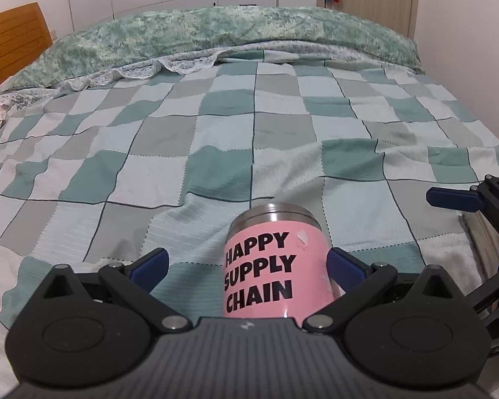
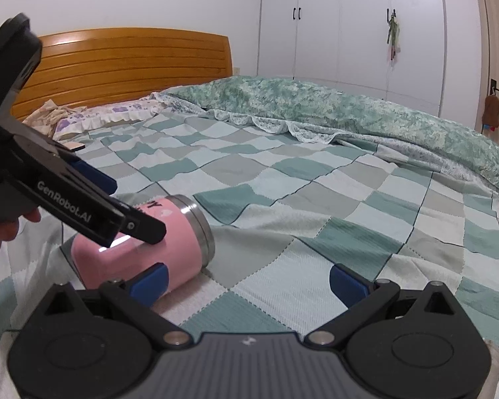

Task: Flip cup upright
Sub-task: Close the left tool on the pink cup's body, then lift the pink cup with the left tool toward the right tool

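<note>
From the left wrist view, the pink cup [image 1: 276,266] lies on its side on the checked bedspread [image 1: 183,139], steel rim pointing away, between the spread fingers of the left gripper [image 1: 248,266]; its right pad looks to touch the cup, the left stands apart. From the right wrist view, the right gripper [image 2: 248,284] hangs released just beside the cup [image 2: 143,249], holding nothing. The step looks like grasping; next the left jaws should clench on the body before tipping it up.

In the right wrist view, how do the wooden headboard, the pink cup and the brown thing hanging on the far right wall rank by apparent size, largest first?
1. Wooden headboard, though partly hidden by the left gripper.
2. Pink cup; it lies near the camera, so it looks bigger than it is.
3. Brown hanging thing, far away, so its true size is unsure.
</note>
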{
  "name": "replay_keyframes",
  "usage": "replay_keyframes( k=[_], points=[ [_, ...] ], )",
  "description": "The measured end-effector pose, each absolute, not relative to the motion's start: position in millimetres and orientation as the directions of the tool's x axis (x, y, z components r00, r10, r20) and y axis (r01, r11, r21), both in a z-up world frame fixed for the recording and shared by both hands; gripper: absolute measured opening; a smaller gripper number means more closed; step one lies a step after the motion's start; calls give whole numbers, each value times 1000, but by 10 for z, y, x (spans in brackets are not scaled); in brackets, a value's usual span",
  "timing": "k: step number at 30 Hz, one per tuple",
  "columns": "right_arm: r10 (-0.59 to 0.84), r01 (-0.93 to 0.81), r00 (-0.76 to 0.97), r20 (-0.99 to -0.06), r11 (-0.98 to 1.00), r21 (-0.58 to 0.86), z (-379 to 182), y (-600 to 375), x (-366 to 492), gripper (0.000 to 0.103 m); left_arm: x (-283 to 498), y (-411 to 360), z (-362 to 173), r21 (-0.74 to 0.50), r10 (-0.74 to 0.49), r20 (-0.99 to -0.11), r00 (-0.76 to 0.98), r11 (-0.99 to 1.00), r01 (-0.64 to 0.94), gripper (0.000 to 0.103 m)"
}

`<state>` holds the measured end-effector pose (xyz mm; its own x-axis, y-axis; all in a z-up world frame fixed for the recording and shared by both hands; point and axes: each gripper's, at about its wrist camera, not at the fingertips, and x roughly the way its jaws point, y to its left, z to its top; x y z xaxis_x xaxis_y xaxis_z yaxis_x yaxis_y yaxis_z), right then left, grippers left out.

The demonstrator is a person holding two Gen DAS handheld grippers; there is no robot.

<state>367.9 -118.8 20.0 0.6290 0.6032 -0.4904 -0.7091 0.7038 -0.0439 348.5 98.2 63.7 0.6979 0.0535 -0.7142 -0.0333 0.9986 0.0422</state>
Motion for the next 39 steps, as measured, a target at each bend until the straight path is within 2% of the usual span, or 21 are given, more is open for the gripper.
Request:
replay_keyframes(
  k=[15, 17, 19, 30, 39],
  points=[
    [586, -729, 601, -544, 681, -72, 59, -1177, 3670, 103, 3709, 777, 501, 29, 27, -831, 555, 1000, -5, 103],
    [582, -730, 598, -550, 679, -75, 47, -1169, 3662, 103, 3730, 744, 439, 29, 22, -848, 529, 1000, 5, 99],
    [581, -732, 595, -555, 677, -76, 39, -1167, 3660, 103, 3741, 725, 377, 1, -8, -864, 504, 1000, 16, 86],
    [582, -734, 617, -530, 669, -119, 311, -1209, 3262, 103, 3230, 686, 639, 5, 3, -815, 579, 1000, 2, 85],
    [555, -723, 634, -539, 673, -156, 553, -1449, 2461, 103, 2434, 520, 946, -46, -60, -799, 598, 998, 38, 85]
  ],
)
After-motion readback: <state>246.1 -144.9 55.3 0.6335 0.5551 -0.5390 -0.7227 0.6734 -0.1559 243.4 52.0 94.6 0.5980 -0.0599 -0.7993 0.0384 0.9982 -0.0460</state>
